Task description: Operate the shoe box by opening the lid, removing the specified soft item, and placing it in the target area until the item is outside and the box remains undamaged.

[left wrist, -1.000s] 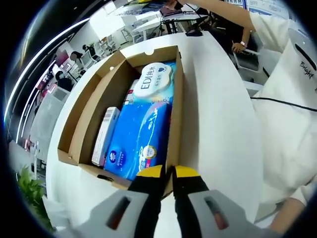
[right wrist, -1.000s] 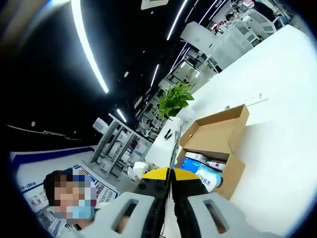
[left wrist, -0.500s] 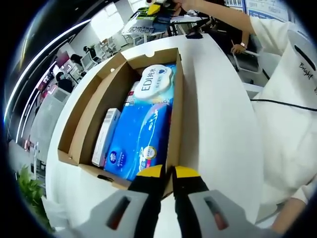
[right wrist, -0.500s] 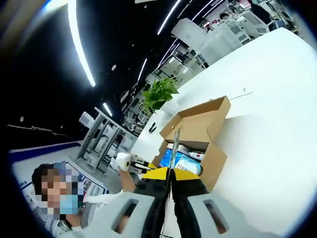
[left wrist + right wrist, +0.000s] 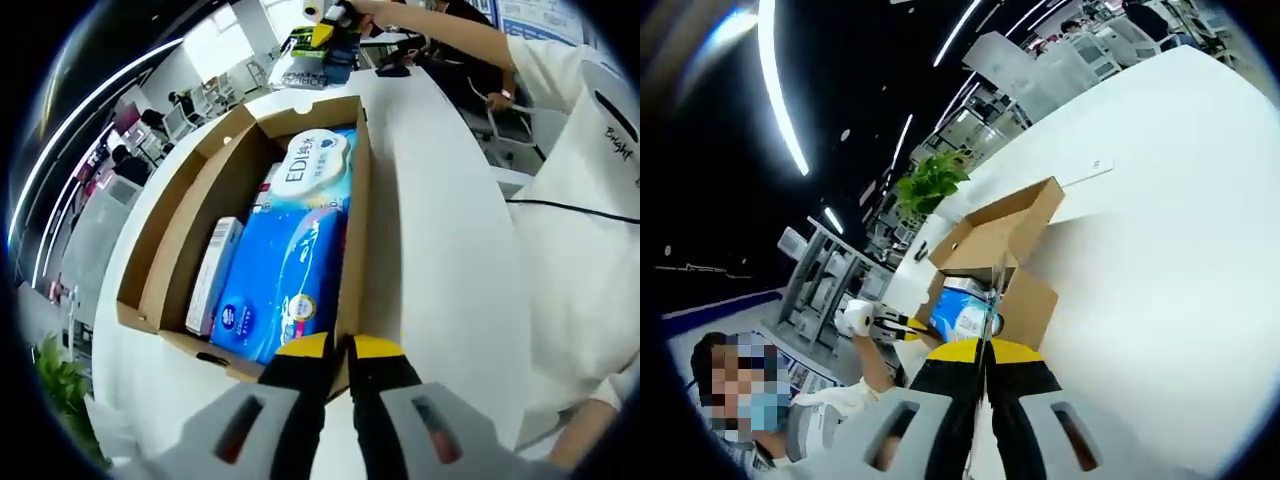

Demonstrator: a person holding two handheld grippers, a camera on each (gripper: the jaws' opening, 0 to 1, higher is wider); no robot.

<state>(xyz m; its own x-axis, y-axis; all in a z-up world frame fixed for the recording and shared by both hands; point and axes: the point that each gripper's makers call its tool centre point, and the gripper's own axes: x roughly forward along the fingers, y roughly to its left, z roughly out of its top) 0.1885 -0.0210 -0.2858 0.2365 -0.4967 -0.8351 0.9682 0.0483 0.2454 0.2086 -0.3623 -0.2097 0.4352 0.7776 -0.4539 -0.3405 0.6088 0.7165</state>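
Left hand-held gripper [image 5: 337, 347] had its jaws together at the near edge of the open shoe box [image 5: 190, 215] on the white worktop [image 5: 440, 230]. Blue tissue pack [image 5: 285, 275] was inside. Right hand-held gripper [image 5: 983, 346] was pinched together too.

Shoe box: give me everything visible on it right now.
The shoe box is plain brown cardboard, open, lid flap folded back, standing on the white table. Inside lie a blue soft pack, a white-topped wipes pack and a slim white carton along one wall. The left gripper sits shut at its near corner. No tears visible.
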